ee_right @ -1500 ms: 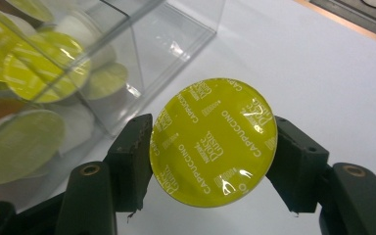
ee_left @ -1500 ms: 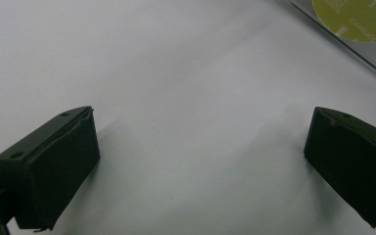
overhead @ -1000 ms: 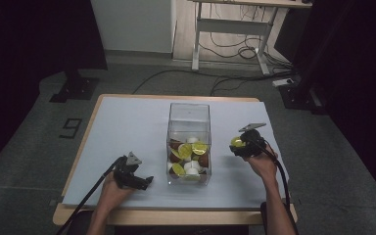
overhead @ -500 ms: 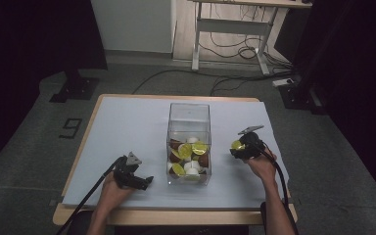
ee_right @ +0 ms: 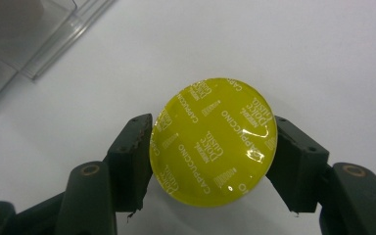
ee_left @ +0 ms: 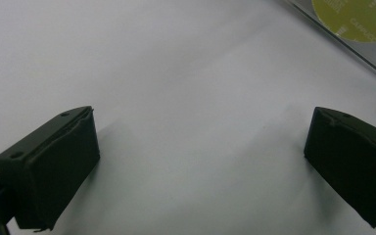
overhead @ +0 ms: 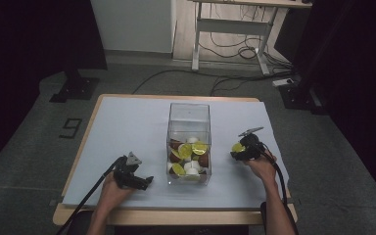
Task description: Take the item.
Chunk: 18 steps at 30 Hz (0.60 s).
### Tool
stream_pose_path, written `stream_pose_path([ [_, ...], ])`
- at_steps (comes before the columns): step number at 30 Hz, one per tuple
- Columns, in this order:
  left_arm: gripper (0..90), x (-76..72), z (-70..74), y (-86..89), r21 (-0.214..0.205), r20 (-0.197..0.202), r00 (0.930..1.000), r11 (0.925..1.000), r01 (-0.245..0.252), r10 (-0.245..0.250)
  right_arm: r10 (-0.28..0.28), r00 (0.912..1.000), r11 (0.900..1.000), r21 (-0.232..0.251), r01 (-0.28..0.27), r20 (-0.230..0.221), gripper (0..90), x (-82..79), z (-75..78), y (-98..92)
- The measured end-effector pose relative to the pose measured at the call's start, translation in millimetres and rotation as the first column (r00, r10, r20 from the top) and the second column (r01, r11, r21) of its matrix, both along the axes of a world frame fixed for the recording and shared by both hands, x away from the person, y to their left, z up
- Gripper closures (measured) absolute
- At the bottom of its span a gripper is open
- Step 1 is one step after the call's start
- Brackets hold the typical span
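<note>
Now clamped on a yellow capsule [ee_right: 214, 142], foil lid facing the camera, rim pinched on both sides by the jaws of the right gripper [overhead: 239, 149]. Held just right of the clear box [overhead: 189, 115], low over the white table [overhead: 127, 127]; hard to tell whether the base already touches the cover.

Probably a set-down beside the box, so best done as follows:

- Keep the squeeze even and no harder than now. Thin rim, shiny lid, so easy to dent or to let pivot between the pads.
- Lower straight down, slowly, with the lid level, until the base meets the table. No dragging across the cover, which looks soft enough to wrinkle.
- Stay clear of the box wall. Transparent and easy to misjudge, seen at the upper left corner of the right gripper view.
- Open only once the capsule sits flat, then widen both jaws fully before lifting, so that neither pad catches the rim and tips it.
- Lift away straight up, not sideways.

Meanwhile, the left gripper [ee_left: 200, 161]: jaws wide apart, nothing between them, resting low over bare table left of the box. Best left there, or brought to steady the box if the next reach goes in among the other capsules [overhead: 191, 156] heaped at its bottom.
</note>
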<state>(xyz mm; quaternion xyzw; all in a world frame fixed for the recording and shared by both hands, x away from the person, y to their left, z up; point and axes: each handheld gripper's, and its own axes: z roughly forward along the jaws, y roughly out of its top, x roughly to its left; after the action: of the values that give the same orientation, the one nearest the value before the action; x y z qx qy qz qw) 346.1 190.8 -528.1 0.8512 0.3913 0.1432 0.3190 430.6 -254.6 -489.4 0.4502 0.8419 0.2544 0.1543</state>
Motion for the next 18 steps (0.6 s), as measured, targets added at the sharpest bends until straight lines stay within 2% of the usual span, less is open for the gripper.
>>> stream_pose_path([
  [8,0.0,0.0,0.0,0.0,-0.001,0.0,1.0,1.0,0.0,0.0,-0.007,0.9991,0.9996,-0.028,0.006,-0.042,38.9,1.9,-8.7,-0.9],
  [18,0.0,0.0,0.0,0.0,0.001,0.001,1.0,1.0,0.0,0.0,0.0,0.9991,0.999,-0.044,-0.002,-0.042,38.2,1.6,-10.0,0.1],
])
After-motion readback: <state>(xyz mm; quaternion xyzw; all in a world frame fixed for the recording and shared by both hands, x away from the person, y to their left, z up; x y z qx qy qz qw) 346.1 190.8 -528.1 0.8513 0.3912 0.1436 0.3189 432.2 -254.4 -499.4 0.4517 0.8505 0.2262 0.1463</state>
